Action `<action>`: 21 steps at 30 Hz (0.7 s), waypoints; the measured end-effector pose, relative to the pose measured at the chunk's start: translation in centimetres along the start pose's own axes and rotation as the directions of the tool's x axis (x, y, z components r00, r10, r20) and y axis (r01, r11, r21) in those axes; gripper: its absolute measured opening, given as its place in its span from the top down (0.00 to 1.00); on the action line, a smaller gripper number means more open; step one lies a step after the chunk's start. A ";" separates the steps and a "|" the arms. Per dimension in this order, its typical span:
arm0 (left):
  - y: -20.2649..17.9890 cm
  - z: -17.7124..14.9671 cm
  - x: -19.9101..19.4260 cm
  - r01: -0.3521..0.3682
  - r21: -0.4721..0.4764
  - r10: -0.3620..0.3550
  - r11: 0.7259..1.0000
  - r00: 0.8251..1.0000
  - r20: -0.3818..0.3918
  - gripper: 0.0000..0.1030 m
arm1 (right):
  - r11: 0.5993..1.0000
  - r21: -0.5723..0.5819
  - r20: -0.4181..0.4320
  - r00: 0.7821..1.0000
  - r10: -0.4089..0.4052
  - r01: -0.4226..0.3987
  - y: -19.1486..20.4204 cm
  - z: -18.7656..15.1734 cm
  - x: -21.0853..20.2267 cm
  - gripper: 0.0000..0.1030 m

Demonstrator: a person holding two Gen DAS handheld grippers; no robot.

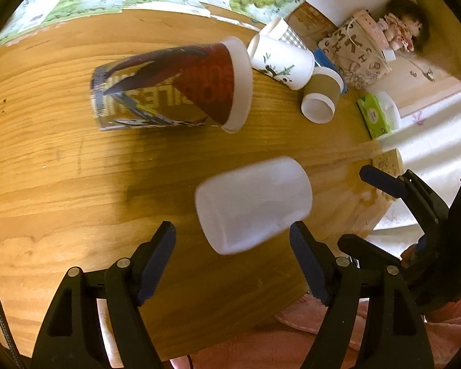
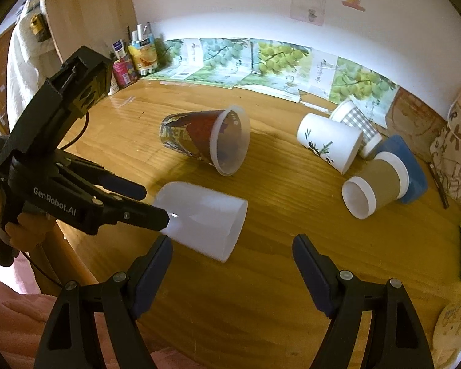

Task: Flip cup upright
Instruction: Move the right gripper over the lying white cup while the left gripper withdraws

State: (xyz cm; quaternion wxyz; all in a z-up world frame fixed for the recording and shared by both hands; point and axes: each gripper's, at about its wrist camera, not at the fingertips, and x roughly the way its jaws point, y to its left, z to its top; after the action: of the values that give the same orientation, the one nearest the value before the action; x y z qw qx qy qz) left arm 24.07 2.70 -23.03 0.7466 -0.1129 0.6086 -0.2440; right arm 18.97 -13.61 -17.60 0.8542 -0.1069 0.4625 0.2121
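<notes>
A frosted white plastic cup lies on its side on the wooden table near the front edge; it also shows in the right wrist view. My left gripper is open, its fingers on either side of the cup's closed end; in the right wrist view its fingertips reach the cup's base. My right gripper is open and empty, just in front of the cup's open rim; it shows at the right of the left wrist view.
A printed red cup lies on its side behind the white one. A white bamboo-print cup, a checked cup and a brown-sleeved cup lie at the right by a blue lid. Bottles stand far left.
</notes>
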 end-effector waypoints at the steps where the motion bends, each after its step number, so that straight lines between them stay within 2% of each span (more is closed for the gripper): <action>1: 0.1 -0.1 -0.2 -0.008 -0.007 0.008 1.000 1.000 0.013 0.23 | 1.000 -0.008 0.001 1.000 0.001 -0.001 0.0 0.0 0.0 0.21; 9: -0.2 -1.0 -2.1 -0.089 0.004 0.088 0.996 0.989 0.121 0.23 | 0.999 -0.027 -0.008 1.000 0.026 -0.026 0.5 -0.2 0.2 0.21; 15: -1.0 -1.7 -3.6 -0.179 0.041 0.166 0.983 0.963 0.213 0.23 | 0.997 0.031 -0.012 0.997 0.072 -0.072 0.2 -0.1 0.0 0.21; 21: -1.0 -2.9 -4.8 -0.250 0.011 0.237 0.968 0.930 0.282 0.23 | 0.993 0.058 -0.011 0.995 0.099 -0.099 -0.1 -0.2 -0.1 0.21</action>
State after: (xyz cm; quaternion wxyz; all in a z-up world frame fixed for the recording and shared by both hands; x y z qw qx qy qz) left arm 20.36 4.67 -19.14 0.8517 -0.0522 0.5008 -0.1454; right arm 18.81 -13.82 -17.59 0.8421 -0.0608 0.4791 0.2401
